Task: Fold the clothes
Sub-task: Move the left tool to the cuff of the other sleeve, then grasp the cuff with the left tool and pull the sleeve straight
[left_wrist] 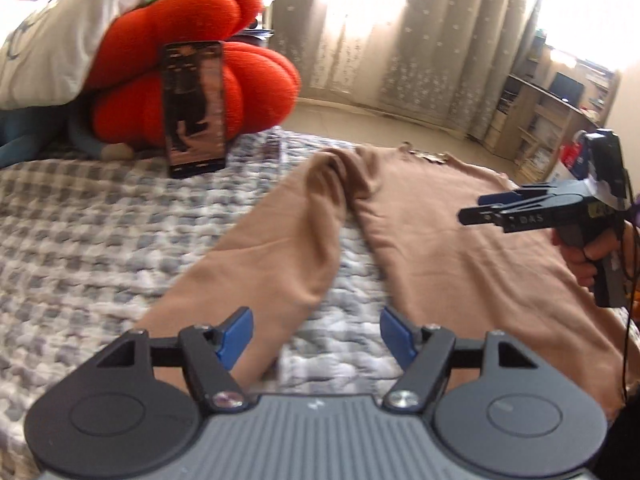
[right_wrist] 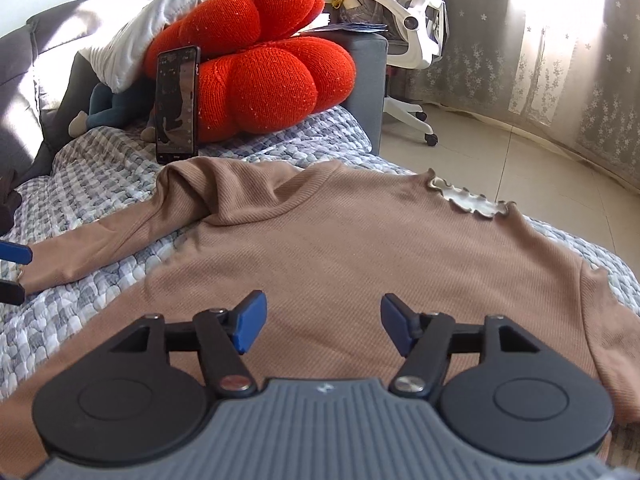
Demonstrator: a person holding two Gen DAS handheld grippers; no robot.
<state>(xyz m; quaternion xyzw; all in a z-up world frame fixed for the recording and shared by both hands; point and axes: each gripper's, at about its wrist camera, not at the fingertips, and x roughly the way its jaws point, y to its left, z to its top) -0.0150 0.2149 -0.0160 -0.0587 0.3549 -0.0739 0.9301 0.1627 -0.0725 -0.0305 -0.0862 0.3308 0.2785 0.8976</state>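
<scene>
A tan top (right_wrist: 320, 248) lay spread flat on the bed's checked blanket (right_wrist: 100, 184), its frilled collar (right_wrist: 468, 200) at the far edge and one long sleeve (left_wrist: 256, 256) stretched out to the side. The left claw (left_wrist: 316, 334) hung released above that sleeve, gripping nothing. The right claw (right_wrist: 320, 326) hovered over the top's body, jaws apart and empty. A phone (right_wrist: 177, 104) leaned upright against a red cushion (right_wrist: 260, 76).

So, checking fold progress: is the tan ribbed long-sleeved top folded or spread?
Spread: tan ribbed long-sleeved top lies flat, sleeve stretched out.
</scene>
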